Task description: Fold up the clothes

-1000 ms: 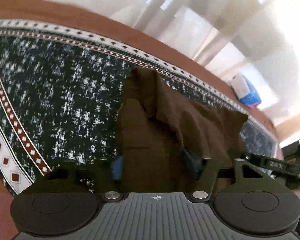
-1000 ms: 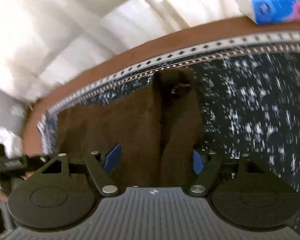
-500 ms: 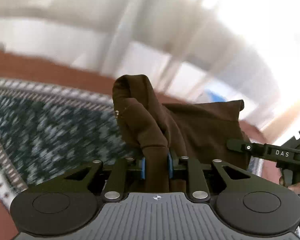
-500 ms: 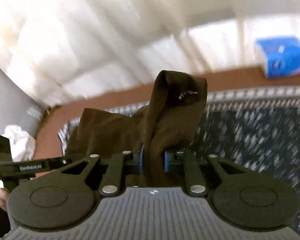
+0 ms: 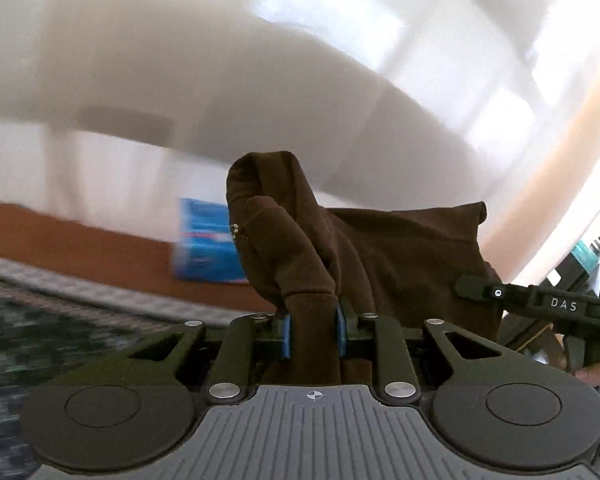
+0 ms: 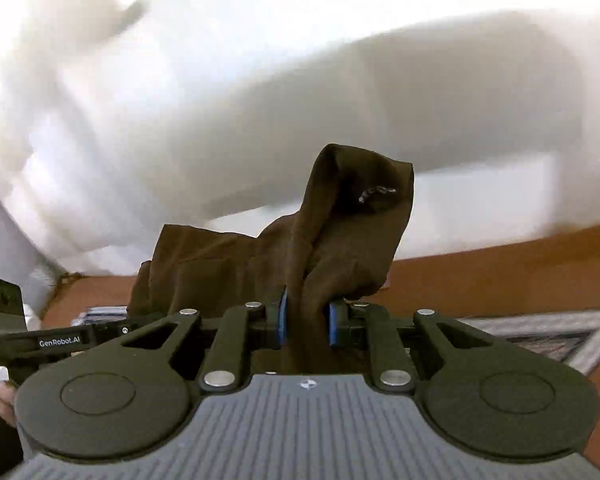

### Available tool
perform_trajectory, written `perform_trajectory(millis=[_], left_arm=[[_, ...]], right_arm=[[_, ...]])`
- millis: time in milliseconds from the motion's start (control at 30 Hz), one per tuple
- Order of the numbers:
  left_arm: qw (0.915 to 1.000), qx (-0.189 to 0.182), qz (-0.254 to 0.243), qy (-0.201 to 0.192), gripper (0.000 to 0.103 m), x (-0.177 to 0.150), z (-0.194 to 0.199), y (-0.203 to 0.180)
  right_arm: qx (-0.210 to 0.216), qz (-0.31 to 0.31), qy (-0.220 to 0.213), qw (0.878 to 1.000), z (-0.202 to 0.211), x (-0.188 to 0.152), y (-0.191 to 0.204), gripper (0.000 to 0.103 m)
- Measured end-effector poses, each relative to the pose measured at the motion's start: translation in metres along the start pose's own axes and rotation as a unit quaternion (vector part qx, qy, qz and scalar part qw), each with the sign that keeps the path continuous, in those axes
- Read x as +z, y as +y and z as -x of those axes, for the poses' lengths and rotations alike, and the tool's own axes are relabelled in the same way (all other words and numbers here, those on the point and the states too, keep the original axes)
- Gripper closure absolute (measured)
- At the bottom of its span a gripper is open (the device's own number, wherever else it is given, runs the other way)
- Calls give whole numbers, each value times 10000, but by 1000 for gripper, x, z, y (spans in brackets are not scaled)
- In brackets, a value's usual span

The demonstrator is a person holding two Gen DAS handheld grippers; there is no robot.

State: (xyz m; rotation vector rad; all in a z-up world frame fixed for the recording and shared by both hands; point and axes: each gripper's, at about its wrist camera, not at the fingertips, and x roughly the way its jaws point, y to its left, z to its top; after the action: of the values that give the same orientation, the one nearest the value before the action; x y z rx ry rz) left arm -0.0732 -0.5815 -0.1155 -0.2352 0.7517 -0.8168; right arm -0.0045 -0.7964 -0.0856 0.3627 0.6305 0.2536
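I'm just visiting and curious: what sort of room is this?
Probably a home room: a patterned tablecloth on a wooden table, pale curtains, and a blue tissue pack.

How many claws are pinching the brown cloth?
2. The left claw is shut on one bunched corner of the brown cloth. The right claw is shut on the other corner, and the cloth stretches between them.

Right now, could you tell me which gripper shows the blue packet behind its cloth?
The left gripper: the blue packet appears beside its brown cloth.
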Motion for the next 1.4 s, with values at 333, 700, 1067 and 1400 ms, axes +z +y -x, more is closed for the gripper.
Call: perform_trajectory(millis=[333, 700, 1067, 1400], left_arm=[[9978, 280, -417, 422, 63, -35, -182, -40], [9942, 975, -398, 224, 20, -35, -193, -14], [9959, 454, -776, -31, 20, -11, -169, -50], [9860, 787, -1420, 384, 18, -65, -217, -67]], right_arm=[[-768, -445, 192, 9959, -37, -3, -180, 77], [-958, -458, 262, 9940, -63, -19, -215, 51], [-1010, 474, 209, 9935, -66, -30, -202, 36], [-893, 1460, 225, 9850, -88, -47, -185, 37]])
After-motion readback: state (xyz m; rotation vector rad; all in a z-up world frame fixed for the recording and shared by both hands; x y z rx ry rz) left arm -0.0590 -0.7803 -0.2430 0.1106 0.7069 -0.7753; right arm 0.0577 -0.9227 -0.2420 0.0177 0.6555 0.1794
